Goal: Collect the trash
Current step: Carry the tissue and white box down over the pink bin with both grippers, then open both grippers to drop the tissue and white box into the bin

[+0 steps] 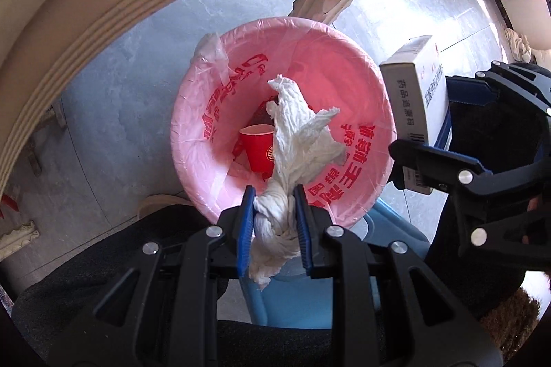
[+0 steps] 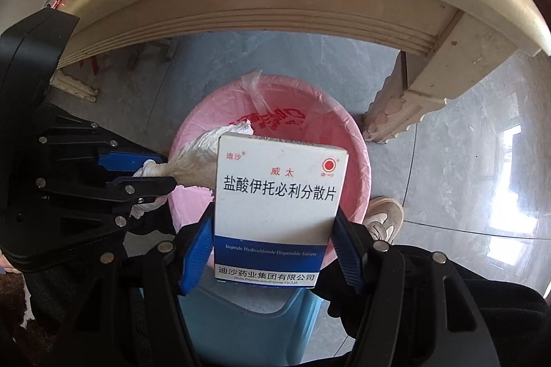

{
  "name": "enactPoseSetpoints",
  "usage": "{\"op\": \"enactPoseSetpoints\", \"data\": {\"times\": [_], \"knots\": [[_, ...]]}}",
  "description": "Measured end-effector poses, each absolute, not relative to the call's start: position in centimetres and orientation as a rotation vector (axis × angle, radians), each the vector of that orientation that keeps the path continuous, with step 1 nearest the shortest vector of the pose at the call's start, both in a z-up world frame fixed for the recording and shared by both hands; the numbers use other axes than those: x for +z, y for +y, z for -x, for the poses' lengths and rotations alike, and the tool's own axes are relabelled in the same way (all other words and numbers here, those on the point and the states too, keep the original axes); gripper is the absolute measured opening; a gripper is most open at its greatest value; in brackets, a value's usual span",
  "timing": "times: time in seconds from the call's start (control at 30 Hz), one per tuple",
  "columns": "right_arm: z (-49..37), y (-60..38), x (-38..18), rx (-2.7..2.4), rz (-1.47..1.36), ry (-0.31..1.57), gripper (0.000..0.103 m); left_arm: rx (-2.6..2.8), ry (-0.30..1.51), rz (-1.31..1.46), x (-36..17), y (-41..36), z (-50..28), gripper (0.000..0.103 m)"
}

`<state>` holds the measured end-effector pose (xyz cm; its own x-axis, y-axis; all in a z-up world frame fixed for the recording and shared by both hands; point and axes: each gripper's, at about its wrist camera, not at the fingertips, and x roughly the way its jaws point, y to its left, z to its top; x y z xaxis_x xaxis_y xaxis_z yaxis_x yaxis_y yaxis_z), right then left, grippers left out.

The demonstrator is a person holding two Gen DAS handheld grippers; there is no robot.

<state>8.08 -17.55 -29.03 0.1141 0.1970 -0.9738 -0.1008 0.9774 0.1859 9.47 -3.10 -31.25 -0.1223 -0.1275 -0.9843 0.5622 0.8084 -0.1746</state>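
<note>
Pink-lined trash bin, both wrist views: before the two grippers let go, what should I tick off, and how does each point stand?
1. Left gripper clamped on the crumpled tissue: ok.
2. Right gripper holding the medicine box by its side edges: ok.
3. Tissue hanging over the opening of the trash bin: ok.
4. Medicine box over the bin opening: ok in the right wrist view; in the left wrist view it sits near the rim, so the margin is slim.
5. Room left in the bin: ok, only a red paper cup shows at the bottom.
6. Pink liner folded over the rim all round: cannot tell, the near rim is hidden.
</note>
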Motion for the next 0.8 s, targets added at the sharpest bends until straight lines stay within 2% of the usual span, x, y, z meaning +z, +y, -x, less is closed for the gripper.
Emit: {"op": "enactPoseSetpoints", "data": {"times": [0.43,0.8], "knots": [[-10.0,-17.4,-36.6,0.186,-0.062,1.556,0.062,-0.512,1.777,-0.318,-38.8,-2.9,-11.0,0.023],[-11.0,-17.0,-39.4,0.205,-0.071,1.610,0.062,-0.489,1.822,-0.258,-40.7,-3.2,-12.1,0.023]]}}
